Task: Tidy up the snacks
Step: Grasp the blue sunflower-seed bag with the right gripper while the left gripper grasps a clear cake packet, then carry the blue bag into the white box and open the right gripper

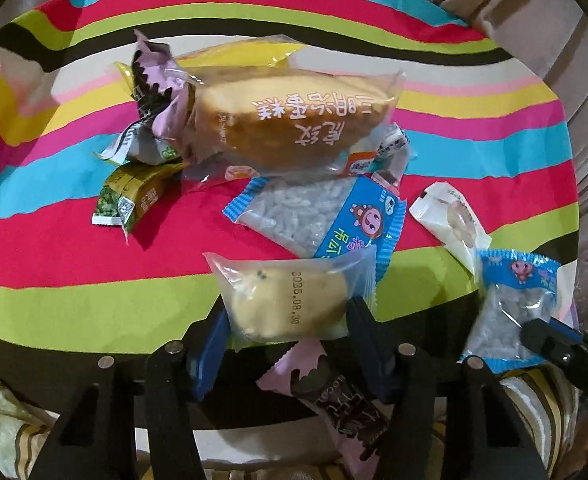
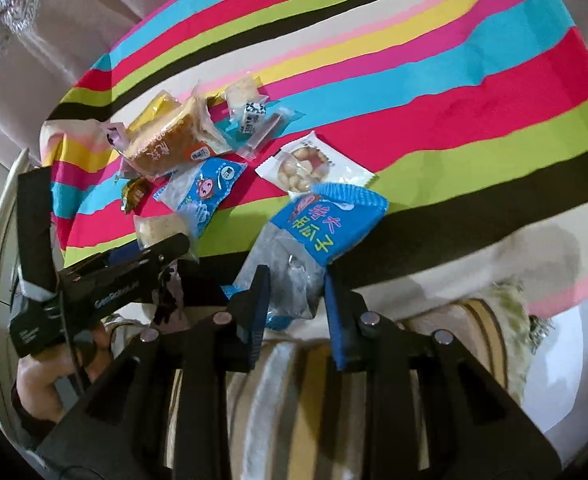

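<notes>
Snacks are held in both grippers above the striped cloth [image 1: 73, 264]: the yellow cake packet [image 1: 285, 300] is clamped crosswise by the left gripper [image 1: 287, 344], the blue-topped rice packet [image 2: 302, 248] endwise, pointing away, by the right gripper [image 2: 298, 300].

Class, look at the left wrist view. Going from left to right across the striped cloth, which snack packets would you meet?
Green packet → large cake → white packet → blue rice-puff packet held by the right gripper. The heaped wrappers and the packets in the middle overlap, so they are left out.
</notes>
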A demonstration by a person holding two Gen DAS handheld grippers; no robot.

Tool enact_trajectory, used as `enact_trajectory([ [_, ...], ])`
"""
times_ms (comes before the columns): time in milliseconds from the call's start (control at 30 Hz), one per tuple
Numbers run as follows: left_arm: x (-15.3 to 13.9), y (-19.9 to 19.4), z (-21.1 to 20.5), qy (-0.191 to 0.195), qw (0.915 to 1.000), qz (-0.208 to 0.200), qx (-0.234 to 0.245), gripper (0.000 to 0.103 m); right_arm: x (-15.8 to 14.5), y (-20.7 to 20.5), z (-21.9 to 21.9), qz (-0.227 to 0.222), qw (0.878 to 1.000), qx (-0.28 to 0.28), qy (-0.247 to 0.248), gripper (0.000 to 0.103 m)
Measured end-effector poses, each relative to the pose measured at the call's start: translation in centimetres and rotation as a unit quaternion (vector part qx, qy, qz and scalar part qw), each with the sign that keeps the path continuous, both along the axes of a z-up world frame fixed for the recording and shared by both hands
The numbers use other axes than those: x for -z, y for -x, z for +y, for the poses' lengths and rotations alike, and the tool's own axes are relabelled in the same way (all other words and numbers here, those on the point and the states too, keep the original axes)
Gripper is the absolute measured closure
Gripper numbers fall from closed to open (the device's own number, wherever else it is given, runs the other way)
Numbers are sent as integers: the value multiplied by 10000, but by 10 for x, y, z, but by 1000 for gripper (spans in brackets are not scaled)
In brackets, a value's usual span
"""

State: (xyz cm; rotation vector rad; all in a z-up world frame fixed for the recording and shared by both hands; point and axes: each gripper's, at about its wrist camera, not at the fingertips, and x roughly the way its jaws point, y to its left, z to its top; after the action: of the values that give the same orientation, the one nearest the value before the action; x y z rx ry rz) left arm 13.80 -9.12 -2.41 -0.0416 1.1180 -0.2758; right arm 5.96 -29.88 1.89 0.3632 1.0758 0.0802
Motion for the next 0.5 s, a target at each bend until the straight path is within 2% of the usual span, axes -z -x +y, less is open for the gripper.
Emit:
enact_trajectory([
  [33,-2,2,2,91,9999,-58,-1,59,-2,3,-3,-27,10000,30,-13,73],
  [67,-4,6,6,219,9997,-104,17,62,-3,6,-6,-56,10000,60,-27,74],
  [200,-8,15,5,219,9996,-184,41,66,-5,16,-17,-98,9998,162,-35,74],
  [300,-13,22,5,361,9989,-270,98,68,-7,24,-25,-132,9996,232,-84,74],
  [333,-15,25,4,417,9986,-313,122,77,-8,27,-28,-159,9995,250,-98,74],
  [367,-17,28,4,476,9981,-352,145,80,-10,31,-31,-187,9994,279,-100,74],
  [433,-23,34,2,582,9972,-410,213,84,-15,37,-39,-249,9990,352,-119,74],
  [500,-24,36,-3,586,9969,-404,325,85,-20,43,-47,-304,9985,437,-110,74],
])
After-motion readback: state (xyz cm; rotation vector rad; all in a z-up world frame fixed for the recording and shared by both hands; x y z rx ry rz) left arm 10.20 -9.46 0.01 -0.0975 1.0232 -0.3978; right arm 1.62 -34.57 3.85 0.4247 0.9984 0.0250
